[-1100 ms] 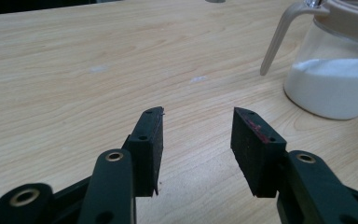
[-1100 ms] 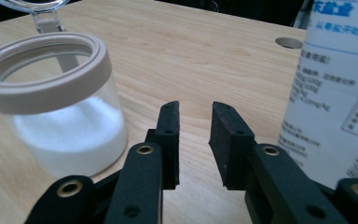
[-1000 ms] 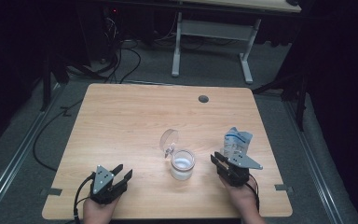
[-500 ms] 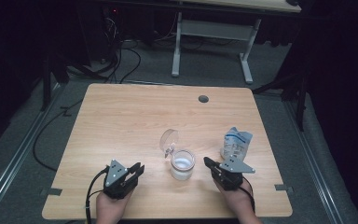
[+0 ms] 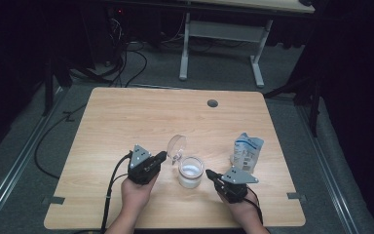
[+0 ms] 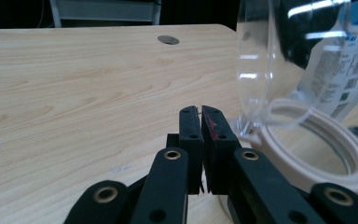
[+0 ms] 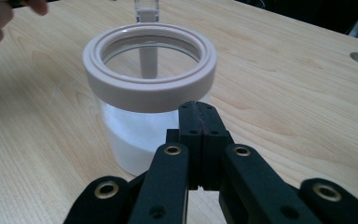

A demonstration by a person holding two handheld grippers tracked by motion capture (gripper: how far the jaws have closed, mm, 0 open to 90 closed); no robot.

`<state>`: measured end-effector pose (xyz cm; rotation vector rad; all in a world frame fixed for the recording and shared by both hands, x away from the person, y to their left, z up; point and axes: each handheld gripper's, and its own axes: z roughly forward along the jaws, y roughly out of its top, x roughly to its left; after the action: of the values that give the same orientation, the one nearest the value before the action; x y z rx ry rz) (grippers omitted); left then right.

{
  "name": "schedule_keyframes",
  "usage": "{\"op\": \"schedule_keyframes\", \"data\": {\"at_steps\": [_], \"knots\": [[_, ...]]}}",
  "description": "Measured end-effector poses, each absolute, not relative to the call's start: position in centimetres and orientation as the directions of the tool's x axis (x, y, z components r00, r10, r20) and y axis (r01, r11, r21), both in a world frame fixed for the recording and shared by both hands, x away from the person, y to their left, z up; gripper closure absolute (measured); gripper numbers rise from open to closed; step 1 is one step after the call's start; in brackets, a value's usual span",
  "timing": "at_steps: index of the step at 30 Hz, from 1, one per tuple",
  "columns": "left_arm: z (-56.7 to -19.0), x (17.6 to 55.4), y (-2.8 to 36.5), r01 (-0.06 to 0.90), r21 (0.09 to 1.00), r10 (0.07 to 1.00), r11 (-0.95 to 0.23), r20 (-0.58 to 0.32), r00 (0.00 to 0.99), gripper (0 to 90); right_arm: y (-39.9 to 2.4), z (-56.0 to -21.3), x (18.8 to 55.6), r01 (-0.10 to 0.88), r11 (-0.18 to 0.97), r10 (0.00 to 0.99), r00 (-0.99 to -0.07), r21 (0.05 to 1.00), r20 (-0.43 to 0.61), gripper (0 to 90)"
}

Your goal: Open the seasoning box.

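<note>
Since a second ago, moves in from the near left corner: left gripper (image 5: 159,157), now just left of the jar (image 5: 191,171) and level with its hinge. Draws back from the pouch (image 5: 246,152) toward the near edge: right gripper (image 5: 209,173), now just right of the jar.

Carries everything on pale wood: surface (image 5: 141,117). Stands upright well right of centre, apart from both grippers: blue-and-white pouch. Sits between the two grippers near the front edge: jar, upright, part filled with something white, mouth open. Tilts up and back on the far-left rim: clear lid (image 5: 177,145), hinged, just right of the left jaws in the left gripper view.

Left jaws: just closed up, pads together, nothing between them. Right jaws: pressed together too, empty, pointing at the jar wall below the rim.

Judged nearer the lid: left hand; nearer the jar body: right.

Cut off at the frame top in the left gripper view: lid's upper edge. Hidden behind the jaws in the right gripper view: jar's base. Too small to read: pouch print. Cannot tell powder from grains.
</note>
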<state>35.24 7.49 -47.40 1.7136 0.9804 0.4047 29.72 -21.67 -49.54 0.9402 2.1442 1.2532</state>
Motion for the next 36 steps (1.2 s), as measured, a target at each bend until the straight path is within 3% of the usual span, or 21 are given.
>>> {"op": "schedule_keyframes", "data": {"at_steps": [26,36], "knots": [[-46.8,34.1,5.9,0.375,0.922,0.732,-0.097,-0.190,0.655,88.1,-21.2,-49.6,29.5,0.309,0.357,0.756,-0.650,0.881,-0.079,90.0],[-47.6,32.9,7.8,0.367,0.918,0.752,-0.151,-0.134,0.646,85.2,-21.2,-49.6,29.5,0.306,0.359,0.755,-0.650,0.882,-0.082,90.0]]}}
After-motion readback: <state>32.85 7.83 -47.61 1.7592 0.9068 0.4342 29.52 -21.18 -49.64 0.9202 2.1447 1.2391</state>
